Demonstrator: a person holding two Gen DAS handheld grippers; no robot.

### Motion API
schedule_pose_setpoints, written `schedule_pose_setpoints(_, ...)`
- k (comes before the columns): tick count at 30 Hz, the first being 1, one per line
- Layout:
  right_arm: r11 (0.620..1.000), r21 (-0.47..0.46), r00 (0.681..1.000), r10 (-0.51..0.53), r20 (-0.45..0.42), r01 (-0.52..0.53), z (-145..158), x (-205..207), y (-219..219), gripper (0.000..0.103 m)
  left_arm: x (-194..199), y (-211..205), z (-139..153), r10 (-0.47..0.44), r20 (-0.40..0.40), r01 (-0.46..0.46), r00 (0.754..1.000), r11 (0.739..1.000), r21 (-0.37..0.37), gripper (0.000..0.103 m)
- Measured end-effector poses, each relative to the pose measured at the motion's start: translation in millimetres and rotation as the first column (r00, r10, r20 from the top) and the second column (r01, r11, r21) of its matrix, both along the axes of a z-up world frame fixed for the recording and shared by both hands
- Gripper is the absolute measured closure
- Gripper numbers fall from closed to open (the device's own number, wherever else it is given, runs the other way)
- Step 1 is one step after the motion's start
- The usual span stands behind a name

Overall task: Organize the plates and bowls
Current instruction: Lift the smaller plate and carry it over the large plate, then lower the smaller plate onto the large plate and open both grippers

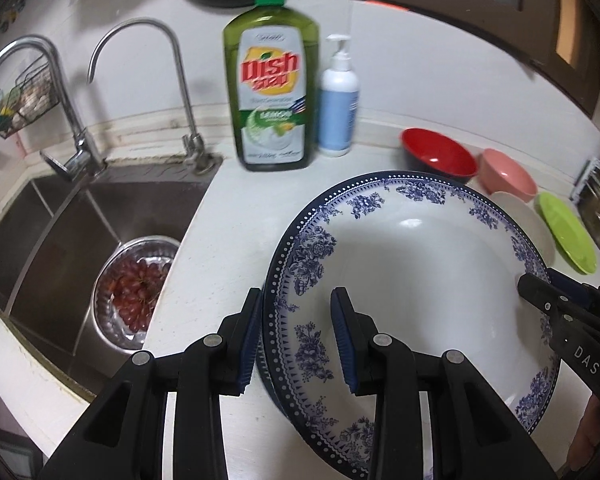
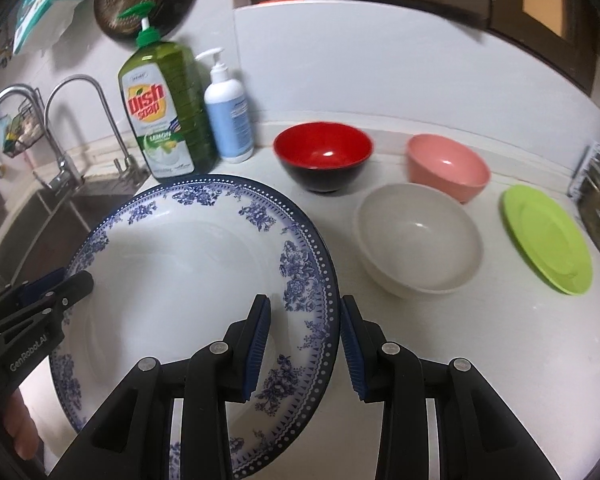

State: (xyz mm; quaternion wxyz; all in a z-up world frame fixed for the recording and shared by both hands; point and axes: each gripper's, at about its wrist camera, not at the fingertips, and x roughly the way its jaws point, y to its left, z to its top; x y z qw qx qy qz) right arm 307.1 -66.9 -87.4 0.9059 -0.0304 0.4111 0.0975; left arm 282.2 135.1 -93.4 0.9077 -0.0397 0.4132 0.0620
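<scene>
Both wrist views close, looking down-forward over counter (image 2: 440,340); left sits sink-side; shared: blue-patterned plate (image 1: 412,280), bowls.

Glossy glazed plate (image 2: 188,264), shiny steel sink (image 1: 60,216), smooth matt white counter (image 2: 460,340).

Left gripper (image 1: 296,344) low in view, jaws parted and straddling the near-left rim of a blue-and-white plate (image 1: 412,280), one finger outside the rim, the other over its floral border. Right gripper (image 1: 540,288) reaching onto the plate's far-right edge. Left of the jaws, a sink (image 1: 60,216) with a metal bowl of red fruit (image 1: 134,292). Ahead on the table (image 1: 236,220): dish soap bottle (image 1: 270,92), white pump bottle (image 1: 338,96). Ahead-right, beyond the plate: red bowl (image 1: 438,154), pink bowl (image 1: 506,176), green plate (image 1: 566,232).
</scene>
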Motion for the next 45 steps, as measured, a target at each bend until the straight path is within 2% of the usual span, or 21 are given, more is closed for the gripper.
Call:
schedule_pose_setpoints(18,0.998,-0.036,0.995,0.038,-0.089,-0.042,-41,33,24,0.067,26,20,-46,0.042,-0.1,-0.044,0.994,0.999,-0.016,0.068)
schedule_pose_setpoints(38,0.994,-0.087,0.989,0.054,-0.135,-0.066,-56,42,29,0.066,35,18,-63,0.041,-0.158,-0.042,0.987,0.999,-0.006,0.069)
schedule_pose_setpoints(45,0.992,-0.102,0.99,0.06,-0.125,-0.073,-58,40,30,0.066,36,16,-65,0.042,-0.162,-0.042,0.986,0.999,0.001,0.069)
